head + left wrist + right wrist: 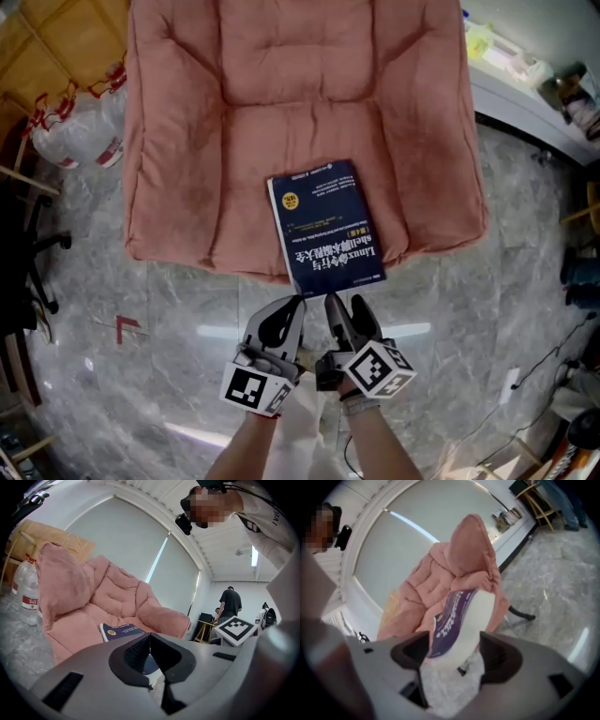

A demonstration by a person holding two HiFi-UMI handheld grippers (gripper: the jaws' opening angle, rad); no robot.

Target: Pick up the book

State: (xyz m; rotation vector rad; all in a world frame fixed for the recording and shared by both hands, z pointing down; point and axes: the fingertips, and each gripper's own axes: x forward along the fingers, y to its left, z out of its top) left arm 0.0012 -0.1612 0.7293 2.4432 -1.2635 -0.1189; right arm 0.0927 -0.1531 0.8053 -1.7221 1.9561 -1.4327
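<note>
A dark blue book [323,225] lies face up on the seat of a pink cushioned chair [187,141], its near end over the cushion's front edge. Both grippers hang just in front of that end. My left gripper [296,302] is shut with nothing between its pads; in the left gripper view [150,637] the book [122,631] lies beyond the jaws. My right gripper [344,302] is open. In the right gripper view its wide-apart jaws [454,653] straddle the near end of the book [459,616], white page edges showing, without the pads pressing on it.
Grey marble floor lies under the chair. A plastic bag with water bottles [80,127] and cardboard [37,47] stand at the left, a black chair base [37,253] beside them. A white counter [525,84] runs along the upper right. A person [230,603] stands far off.
</note>
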